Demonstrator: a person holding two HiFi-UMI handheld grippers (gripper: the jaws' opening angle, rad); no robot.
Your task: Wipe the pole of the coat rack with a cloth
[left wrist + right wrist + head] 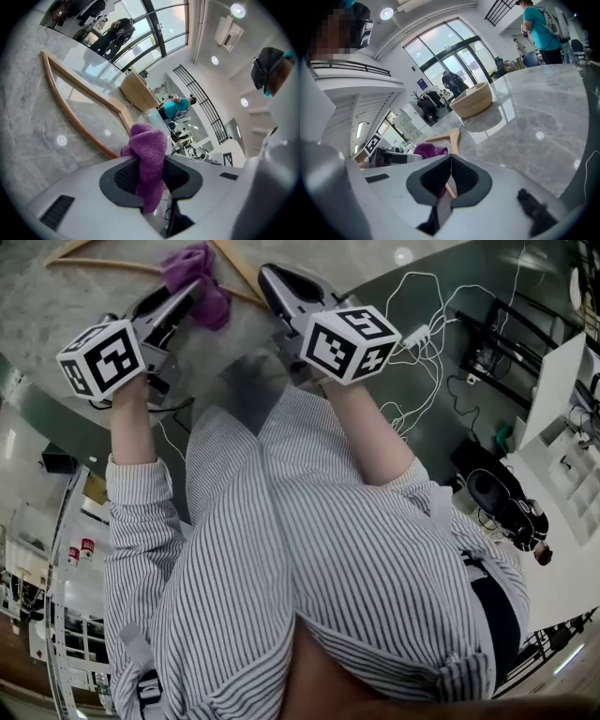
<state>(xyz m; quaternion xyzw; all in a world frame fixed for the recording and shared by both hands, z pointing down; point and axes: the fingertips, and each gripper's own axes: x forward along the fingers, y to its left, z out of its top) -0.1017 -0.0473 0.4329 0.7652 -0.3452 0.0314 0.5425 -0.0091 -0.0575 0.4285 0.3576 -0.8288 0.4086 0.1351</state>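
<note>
Noting bunched purple cloth (pixel 150 140) clamped in left gripper (pixel 151 161), right gripper (pixel 451 159) closed empty, wooden coat rack frame (pixel 124 116) lying just beyond on marble surface (pixel 37 140).

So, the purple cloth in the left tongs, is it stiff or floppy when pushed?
Probably floppy: the purple cloth folds over and droops through the left tongs. Its fuzzy, towel-like pile suggests it is light and grips rather than slips. It would likely bunch up when pushed.

Wooden rack bars (pixel 236 270) cross the marble surface (pixel 56 310) ahead, open stone beside them; loose cables (pixel 424 345) clutter the right
</note>
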